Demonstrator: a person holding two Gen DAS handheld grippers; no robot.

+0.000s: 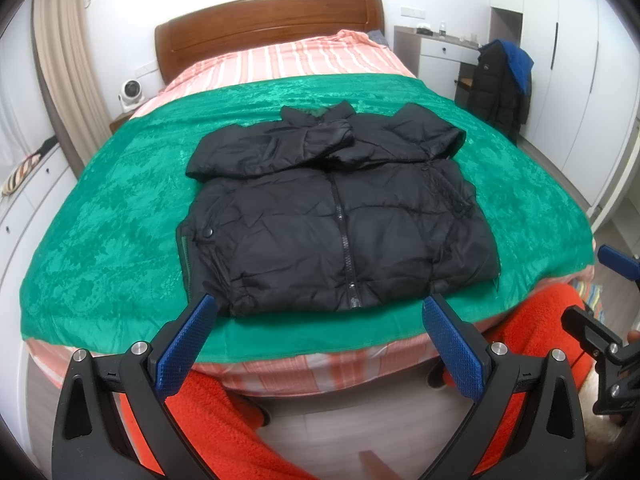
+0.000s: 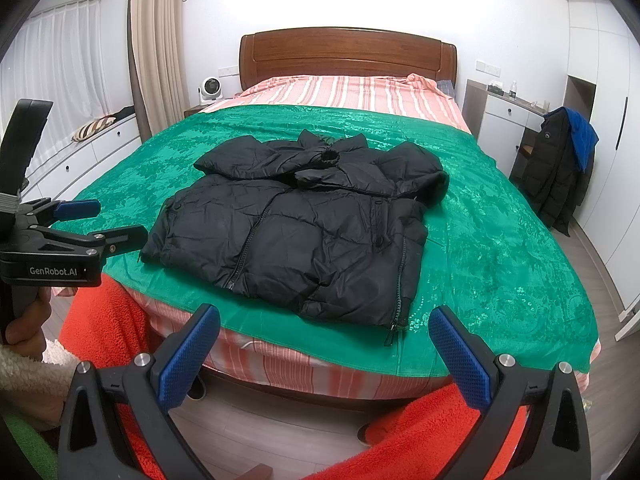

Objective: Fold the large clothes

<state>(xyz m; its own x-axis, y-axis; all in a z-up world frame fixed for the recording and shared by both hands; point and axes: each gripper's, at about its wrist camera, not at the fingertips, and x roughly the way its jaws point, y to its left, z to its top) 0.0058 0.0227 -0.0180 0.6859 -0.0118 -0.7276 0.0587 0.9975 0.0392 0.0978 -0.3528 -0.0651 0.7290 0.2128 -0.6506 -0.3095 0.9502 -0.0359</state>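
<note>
A black puffer jacket (image 1: 332,216) (image 2: 304,232) lies front-up on the green blanket (image 1: 120,216) (image 2: 500,256), zipper shut, both sleeves folded across the chest below the collar. My left gripper (image 1: 318,308) hovers open just short of the jacket's hem, at the foot of the bed, with nothing between its blue pads. My right gripper (image 2: 326,318) is open too, held off the bed's foot near the jacket's right hem corner. The left gripper (image 2: 80,220) also shows from the side in the right wrist view, gripped by a hand, and the right gripper (image 1: 600,292) appears at the edge of the left wrist view.
The bed has a pink striped sheet (image 2: 352,92) and a wooden headboard (image 2: 344,56). Red fleece trousers (image 1: 224,420) of the person stand at the bed's foot. A chair draped with dark coats (image 2: 560,168) sits to the right beside a white desk (image 2: 504,112); drawers line the left wall.
</note>
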